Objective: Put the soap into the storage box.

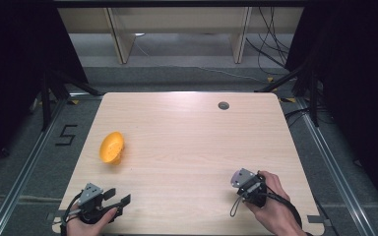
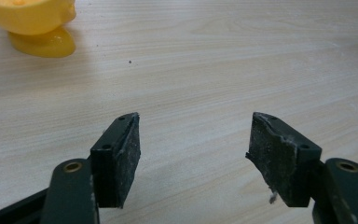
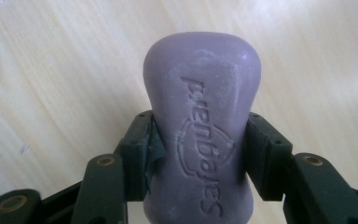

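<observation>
At the left of the pale wood-grain tabletop [image 1: 187, 147] sat a glossy yellow bowl [image 1: 111, 147], tipped on its side with its hollow facing up and left; from the left gripper's view it was cut off at the top corner, a smooth plastic curve [image 2: 32, 23] with a bright reflection beneath it. Nearer the person, the left gripper [image 1: 113, 199] lay low at the front left edge, held from behind by a hand [image 1: 86, 223] partly out of frame. Its fingers [image 2: 116, 158] stood well apart, nothing between them, their black pads rough, scuffed and dusted with pale lint.

Over on the right, the right hand [image 1: 275, 206] wrapped the right gripper [image 1: 243, 179], angled up and to the left above the front right part of the tabletop, a cable looping below it. Its fingers [image 3: 137, 149] were closed on a lilac soap bar [image 3: 205, 135], matte and waisted with rounded ends, lettering pressed into its chalky face. The bar's lower end ran out of the right gripper's view, and from above I couldn't make the soap out behind the grey plate.
</observation>
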Demonstrator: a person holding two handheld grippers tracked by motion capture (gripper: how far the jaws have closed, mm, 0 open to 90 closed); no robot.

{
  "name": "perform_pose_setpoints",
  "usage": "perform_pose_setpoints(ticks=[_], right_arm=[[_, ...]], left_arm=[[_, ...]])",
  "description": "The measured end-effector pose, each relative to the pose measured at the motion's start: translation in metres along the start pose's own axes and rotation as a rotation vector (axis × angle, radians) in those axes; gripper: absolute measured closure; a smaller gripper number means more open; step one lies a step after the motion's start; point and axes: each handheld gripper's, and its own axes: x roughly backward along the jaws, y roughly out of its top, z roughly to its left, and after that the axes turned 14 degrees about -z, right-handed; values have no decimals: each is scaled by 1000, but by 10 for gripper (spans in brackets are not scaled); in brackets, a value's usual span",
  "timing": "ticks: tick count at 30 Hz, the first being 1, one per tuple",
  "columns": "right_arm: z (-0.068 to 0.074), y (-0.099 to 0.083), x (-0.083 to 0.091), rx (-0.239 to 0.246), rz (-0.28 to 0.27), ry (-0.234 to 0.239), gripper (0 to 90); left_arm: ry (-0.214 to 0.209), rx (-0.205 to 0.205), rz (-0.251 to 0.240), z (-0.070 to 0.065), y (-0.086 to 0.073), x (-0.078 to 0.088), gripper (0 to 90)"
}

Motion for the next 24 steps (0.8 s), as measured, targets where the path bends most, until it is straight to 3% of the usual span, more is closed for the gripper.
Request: perform_pose_setpoints(ticks=[8, 13, 15, 24], right_arm=[[-2, 11, 2, 60, -72, -41, 501], [-2, 15, 2, 66, -105, -65, 501], [-2, 17, 1, 95, -124, -80, 501], [4, 24, 0, 141, -178, -93, 501]], left_arm=[[4, 6, 0, 0, 0, 0, 333], [4, 5, -2, 0, 0, 0, 335], [3, 6, -2, 0, 0, 0, 335], [0, 6, 0, 0, -1, -1, 335]])
